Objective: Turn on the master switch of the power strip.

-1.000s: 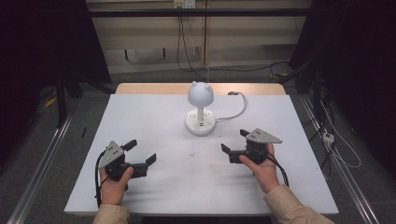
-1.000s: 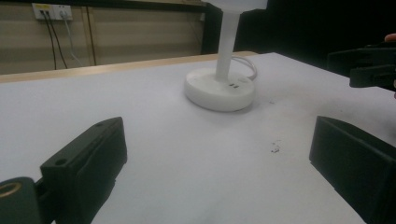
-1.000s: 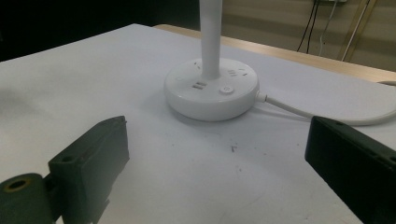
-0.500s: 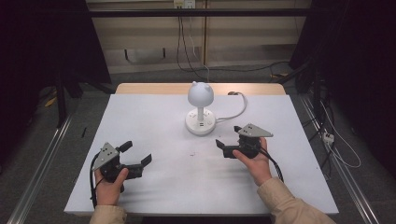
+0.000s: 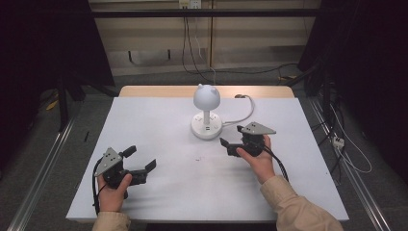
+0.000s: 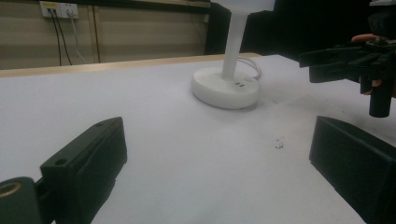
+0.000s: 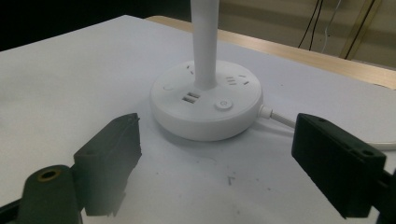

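From the high view, a white lamp (image 5: 206,111) with a round head stands on its disc base toward the back middle of the white worktop (image 5: 159,120), its cord curling off to the right. The right gripper (image 5: 232,137) sits just beside the base on its right, held in the person's right hand (image 5: 256,156), fingers spread apart and pointing toward the lamp. The left gripper (image 5: 140,160) is well apart from the lamp, near the front left of the worktop, fingers also spread and holding nothing. A tiny speck (image 5: 197,157) lies on the bare surface between the two.

In the left gripper view, the two black fingers (image 6: 88,158) stand wide apart over bare worktop, the lamp base (image 6: 225,87) farther off, and the other gripper (image 6: 355,58) at upper right.

In the right gripper view, the open fingers (image 7: 110,156) frame the lamp base (image 7: 205,109) (round button, two USB ports and sockets on top), close ahead but not touching.
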Demonstrator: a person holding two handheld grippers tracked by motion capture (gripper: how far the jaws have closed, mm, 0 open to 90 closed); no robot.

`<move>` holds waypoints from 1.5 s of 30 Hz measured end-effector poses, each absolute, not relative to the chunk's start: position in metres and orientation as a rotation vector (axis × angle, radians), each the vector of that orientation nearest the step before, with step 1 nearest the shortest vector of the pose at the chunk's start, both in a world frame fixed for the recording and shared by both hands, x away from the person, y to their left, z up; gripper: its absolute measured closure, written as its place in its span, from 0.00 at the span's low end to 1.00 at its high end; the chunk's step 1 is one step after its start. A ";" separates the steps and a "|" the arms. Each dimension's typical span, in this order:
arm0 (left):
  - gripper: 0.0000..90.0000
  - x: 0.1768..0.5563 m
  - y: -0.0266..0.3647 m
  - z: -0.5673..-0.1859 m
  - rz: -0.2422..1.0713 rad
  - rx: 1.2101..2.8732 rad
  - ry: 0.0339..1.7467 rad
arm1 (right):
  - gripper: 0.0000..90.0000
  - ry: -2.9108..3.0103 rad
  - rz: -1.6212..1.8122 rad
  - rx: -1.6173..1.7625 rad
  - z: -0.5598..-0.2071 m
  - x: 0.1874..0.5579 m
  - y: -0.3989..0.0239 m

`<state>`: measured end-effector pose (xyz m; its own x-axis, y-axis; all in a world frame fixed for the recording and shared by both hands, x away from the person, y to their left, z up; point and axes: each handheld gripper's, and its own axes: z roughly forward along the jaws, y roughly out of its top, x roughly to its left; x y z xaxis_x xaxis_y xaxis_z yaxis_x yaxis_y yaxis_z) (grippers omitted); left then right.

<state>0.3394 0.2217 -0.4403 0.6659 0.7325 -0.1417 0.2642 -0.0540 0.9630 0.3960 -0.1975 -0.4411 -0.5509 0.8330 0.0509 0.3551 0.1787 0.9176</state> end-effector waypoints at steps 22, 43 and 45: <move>0.04 0.340 0.220 -0.440 0.457 1.615 0.832 | 0.30 1.974 1.362 1.146 -0.443 0.416 -0.194; 0.04 0.340 0.220 -0.440 0.449 1.606 0.837 | 0.50 2.000 1.370 1.114 -0.437 0.437 -0.182; 0.04 0.340 0.220 -0.440 0.448 1.605 0.837 | 0.52 1.999 1.371 1.116 -0.437 0.438 -0.182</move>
